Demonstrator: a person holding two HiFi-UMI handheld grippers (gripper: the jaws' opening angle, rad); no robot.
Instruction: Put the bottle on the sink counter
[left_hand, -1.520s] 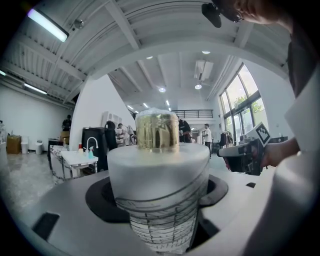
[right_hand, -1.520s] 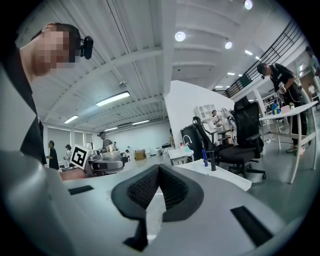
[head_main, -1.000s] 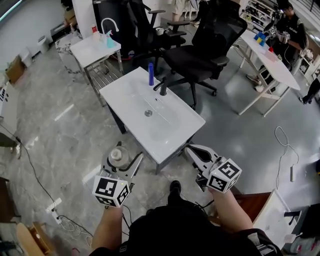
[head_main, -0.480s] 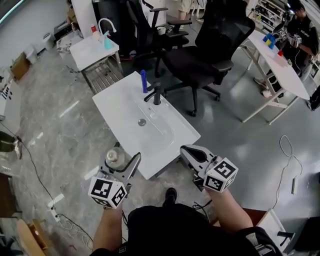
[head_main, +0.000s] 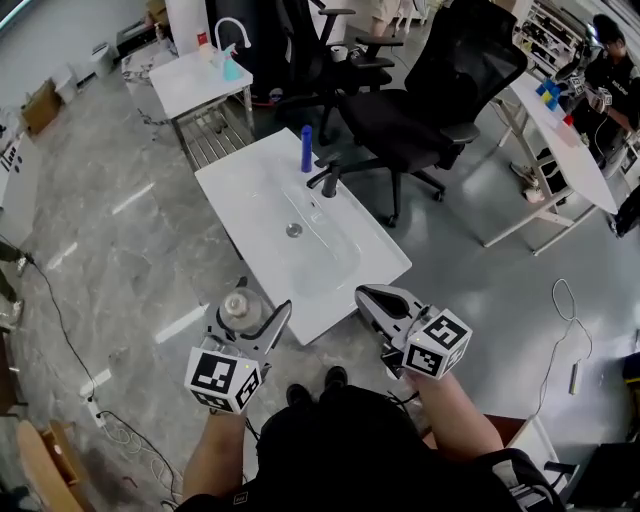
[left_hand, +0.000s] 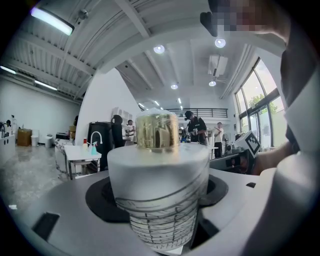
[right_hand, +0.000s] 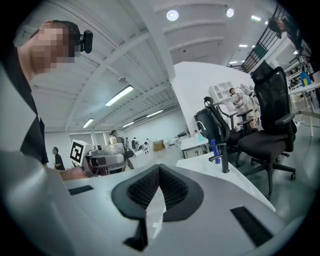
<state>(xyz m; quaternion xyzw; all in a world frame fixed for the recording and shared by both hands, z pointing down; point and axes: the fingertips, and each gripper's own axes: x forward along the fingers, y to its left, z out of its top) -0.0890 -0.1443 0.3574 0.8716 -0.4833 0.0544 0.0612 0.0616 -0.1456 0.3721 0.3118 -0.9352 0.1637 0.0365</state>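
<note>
- Little has changed at the fingers in the last half second. The left gripper (head_main: 248, 316) still has its fingers clamped on the bottle (head_main: 238, 307). The right gripper (head_main: 364, 294) still has its fingers pressed together with nothing between them.
- Seen from the left gripper view, the bottle stands upright between the dark pads. It has a frosted pale body with fine printed lines low down and a gold-tinted cap (left_hand: 157, 131).
- From the head view, the bottle is held beside the near left edge of the sink bench (head_main: 250, 190), close to its nearest corner. It is not resting on the white top, and it sits much where it did before relative to that corner.
- The right gripper's tips are just off the bench's near right edge, by the same corner, and have barely shifted.
- The framing has moved: the sink bench now sits slightly further right in the head view. Two shoes (head_main: 335, 378) show below its near corner, where only one showed before.
- On the sink bench, the drain (head_main: 293, 230) lies in the middle of the basin and a dark faucet (head_main: 328, 180) stands at the far edge. A blue bottle (head_main: 306, 148) stands upright just beyond the faucet, and none of these has moved on the top.
- A black office chair (head_main: 430, 110) stands past the bench's far right side. A small white bench (head_main: 190, 85) stands beyond its far left corner.
</note>
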